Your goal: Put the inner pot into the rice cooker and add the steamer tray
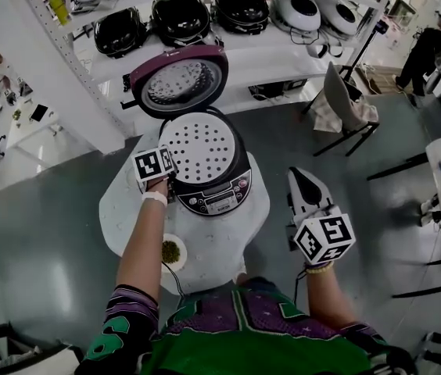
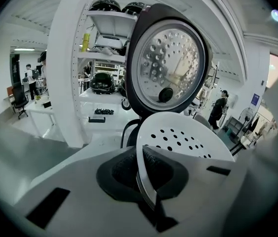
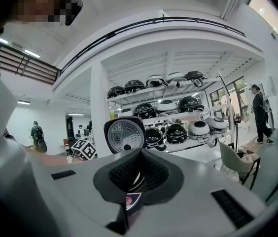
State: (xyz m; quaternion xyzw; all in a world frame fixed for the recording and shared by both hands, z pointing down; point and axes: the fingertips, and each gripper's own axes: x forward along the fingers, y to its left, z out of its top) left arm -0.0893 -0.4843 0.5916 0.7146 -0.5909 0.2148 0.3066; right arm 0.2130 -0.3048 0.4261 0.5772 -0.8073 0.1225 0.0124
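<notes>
white perforated steamer tray [image 1: 198, 148] over the open rice cooker [image 1: 219, 196], task nearly done.
my left gripper [image 1: 167, 180] jaws pinch its rim; right gripper [image 1: 302, 180] clenched, empty, well apart. inner pot hidden beneath, i judge seated.

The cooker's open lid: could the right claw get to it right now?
Probably yes. The right claw, shut and empty, hangs beside the table with nothing between it and the lid, which stands open behind the steamer tray. The left claw pinches the tray's left rim, clear of that path.
</notes>
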